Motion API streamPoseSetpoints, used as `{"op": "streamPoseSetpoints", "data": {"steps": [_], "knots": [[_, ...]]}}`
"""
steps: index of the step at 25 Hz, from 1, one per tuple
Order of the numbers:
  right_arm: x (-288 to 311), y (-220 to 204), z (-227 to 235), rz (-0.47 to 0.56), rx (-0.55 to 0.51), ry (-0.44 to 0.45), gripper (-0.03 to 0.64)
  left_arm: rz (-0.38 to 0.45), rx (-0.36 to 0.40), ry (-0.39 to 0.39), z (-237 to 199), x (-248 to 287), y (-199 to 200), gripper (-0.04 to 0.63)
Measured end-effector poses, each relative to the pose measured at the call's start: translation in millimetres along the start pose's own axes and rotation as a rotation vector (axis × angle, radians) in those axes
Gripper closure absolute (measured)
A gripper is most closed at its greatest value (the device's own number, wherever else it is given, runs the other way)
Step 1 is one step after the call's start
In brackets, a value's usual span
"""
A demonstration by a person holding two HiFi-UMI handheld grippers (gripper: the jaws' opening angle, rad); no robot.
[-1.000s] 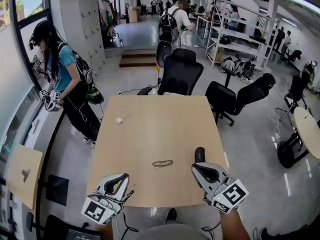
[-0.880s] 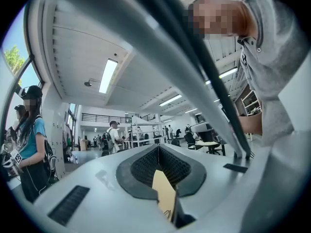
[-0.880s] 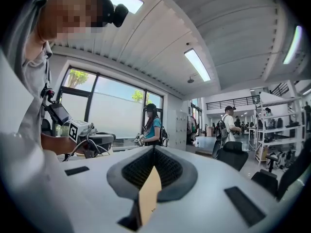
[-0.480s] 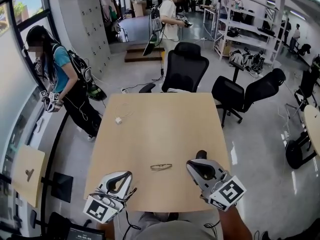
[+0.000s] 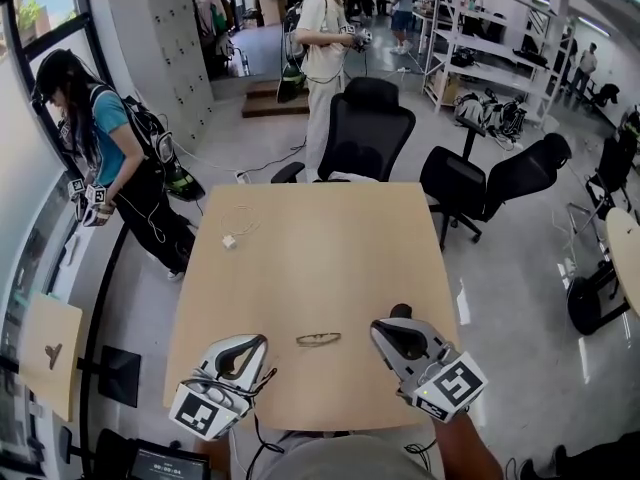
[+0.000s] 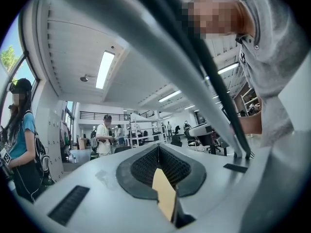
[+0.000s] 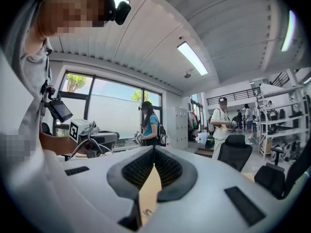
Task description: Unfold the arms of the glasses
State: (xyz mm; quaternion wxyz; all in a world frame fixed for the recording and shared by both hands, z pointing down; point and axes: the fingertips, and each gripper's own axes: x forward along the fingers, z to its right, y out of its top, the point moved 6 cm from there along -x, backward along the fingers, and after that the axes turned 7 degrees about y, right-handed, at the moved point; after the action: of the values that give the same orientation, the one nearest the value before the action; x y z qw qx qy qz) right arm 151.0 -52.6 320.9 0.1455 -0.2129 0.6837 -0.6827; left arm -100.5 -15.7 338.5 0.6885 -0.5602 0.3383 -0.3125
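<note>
- Glasses [image 5: 319,339] lying flat on the wooden worktop [image 5: 320,238], near its front edge, between the two tongs and touching neither.
- Left tongs [image 5: 252,347] pressed together, empty, just left of the glasses.
- Right tongs [image 5: 399,317] likewise closed on nothing, at the right.
- Small white plug [image 5: 229,240] with its cord near the far left edge.

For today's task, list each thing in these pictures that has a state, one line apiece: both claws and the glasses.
Left claw: shut, nothing in it.
Right claw: shut, nothing in it.
Glasses: arms look folded; lying flat on the table between the claws, touched by neither.
</note>
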Motion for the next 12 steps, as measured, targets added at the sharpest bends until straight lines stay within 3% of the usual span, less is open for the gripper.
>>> {"op": "streamPoseSetpoints", "data": {"steps": [12], "knots": [[27, -26, 24, -0.078, 0.042, -0.002, 0.609, -0.048, -0.034, -0.004, -24, 26, -32, 0.588]]}}
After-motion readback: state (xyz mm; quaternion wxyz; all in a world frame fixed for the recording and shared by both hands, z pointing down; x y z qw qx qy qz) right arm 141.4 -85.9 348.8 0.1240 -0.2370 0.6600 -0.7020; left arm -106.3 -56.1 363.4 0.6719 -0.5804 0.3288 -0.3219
